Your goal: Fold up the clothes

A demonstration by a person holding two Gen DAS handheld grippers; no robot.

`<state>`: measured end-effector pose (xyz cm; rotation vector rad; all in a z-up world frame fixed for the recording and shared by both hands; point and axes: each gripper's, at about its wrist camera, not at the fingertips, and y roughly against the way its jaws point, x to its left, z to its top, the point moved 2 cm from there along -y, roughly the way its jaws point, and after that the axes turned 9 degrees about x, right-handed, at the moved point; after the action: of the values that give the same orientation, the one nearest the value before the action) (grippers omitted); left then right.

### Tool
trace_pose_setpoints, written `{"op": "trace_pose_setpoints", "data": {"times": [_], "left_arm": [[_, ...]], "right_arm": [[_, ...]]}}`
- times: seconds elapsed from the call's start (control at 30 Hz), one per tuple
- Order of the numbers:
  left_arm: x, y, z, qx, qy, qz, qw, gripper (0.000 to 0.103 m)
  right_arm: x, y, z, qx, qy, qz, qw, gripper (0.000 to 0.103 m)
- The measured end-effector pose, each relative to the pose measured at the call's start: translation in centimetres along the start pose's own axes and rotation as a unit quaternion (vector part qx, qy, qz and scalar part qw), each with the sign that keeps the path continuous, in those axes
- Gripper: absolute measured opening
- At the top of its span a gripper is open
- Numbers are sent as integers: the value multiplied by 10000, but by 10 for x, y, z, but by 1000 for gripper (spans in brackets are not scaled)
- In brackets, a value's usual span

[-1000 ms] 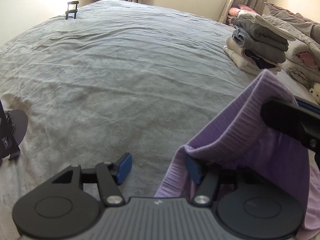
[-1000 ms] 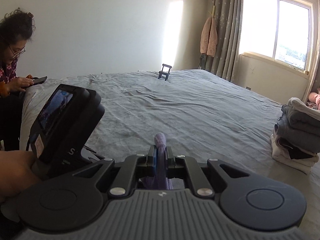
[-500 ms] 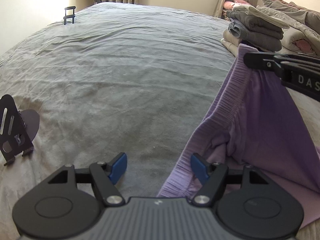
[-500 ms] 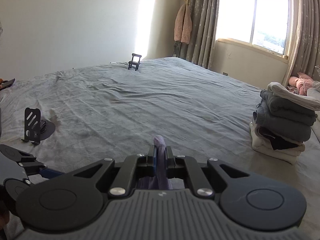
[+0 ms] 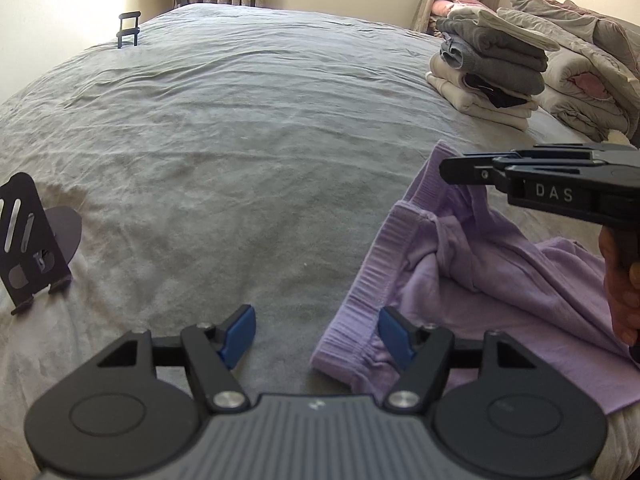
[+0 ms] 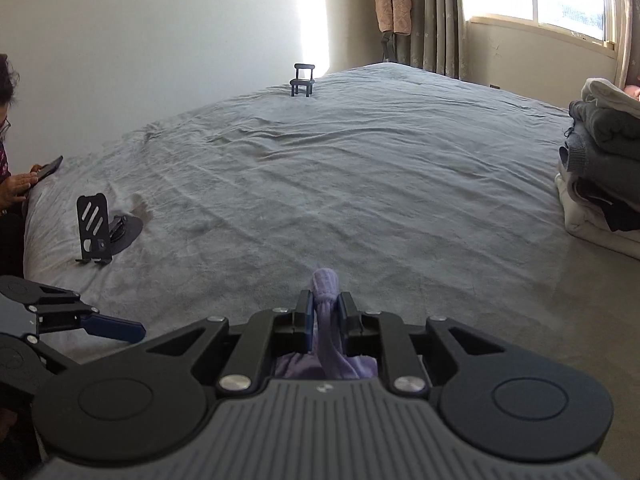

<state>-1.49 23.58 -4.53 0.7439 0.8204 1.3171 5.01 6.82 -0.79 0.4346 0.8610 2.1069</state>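
Right gripper (image 6: 324,312) pinches the ribbed waistband of the lilac knit garment (image 5: 472,280) at lower right; left gripper (image 5: 316,332) gapes wide, its right fingertip (image 5: 394,330) touching the hem.

The lilac garment (image 5: 480,280), ribbed along its waistband, lies crumpled on the grey bedspread (image 5: 240,140), one band corner lifted off it. A stack of folded clothes (image 5: 488,64), perhaps sweaters, sits well apart.
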Motion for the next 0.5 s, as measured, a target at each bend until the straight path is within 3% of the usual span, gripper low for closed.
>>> {"op": "trace_pose_setpoints", "data": {"times": [0.07, 0.17, 0.43, 0.5], "left_arm": [[2, 1, -1, -2, 32, -39, 10000, 66], [6, 4, -2, -4, 123, -127, 9998, 65], [2, 14, 9, -320, 217, -411, 9984, 65], [-2, 10, 15, -335, 130, -366, 9987, 65]], "right_arm": [[2, 5, 1, -177, 24, -172, 9997, 12], [13, 43, 5, -978, -43, -8, 9952, 12], [40, 41, -5, -796, 456, -146, 9957, 12], [30, 48, -2, -965, 188, 46, 9951, 12]]}}
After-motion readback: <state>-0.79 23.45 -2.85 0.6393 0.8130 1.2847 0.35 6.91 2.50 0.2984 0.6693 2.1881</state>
